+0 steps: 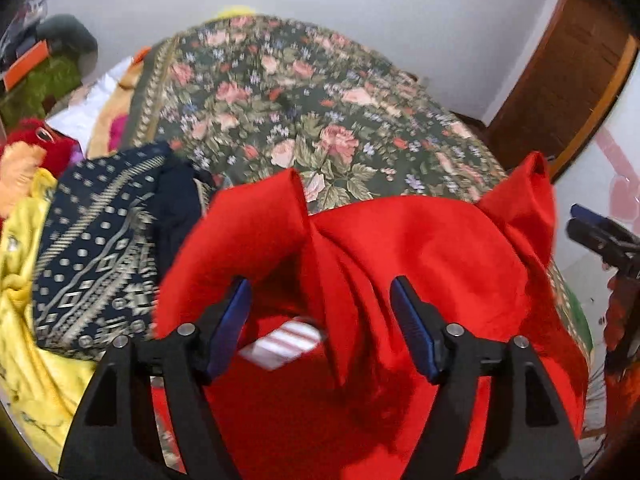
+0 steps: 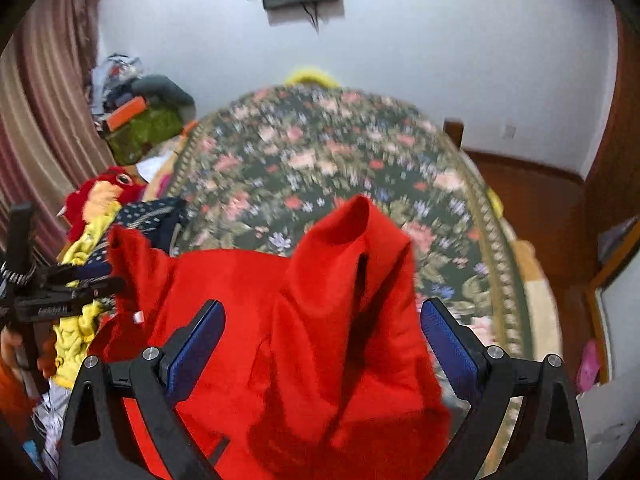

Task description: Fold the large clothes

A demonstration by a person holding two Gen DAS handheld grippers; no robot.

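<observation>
Both tongs hang spread over the red garment (image 1: 400, 248), which lies bunched on the floral bed (image 1: 280, 92) right beneath them. The left tongs (image 1: 320, 320) and right tongs (image 2: 320, 336) pinch nothing, probably so the cloth can settle between grips.

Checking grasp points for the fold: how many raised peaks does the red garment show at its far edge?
2. On the red garment, one peak stands at the left, one at the right, over the floral bedspread. Folds nearer the cameras may hide more.
</observation>
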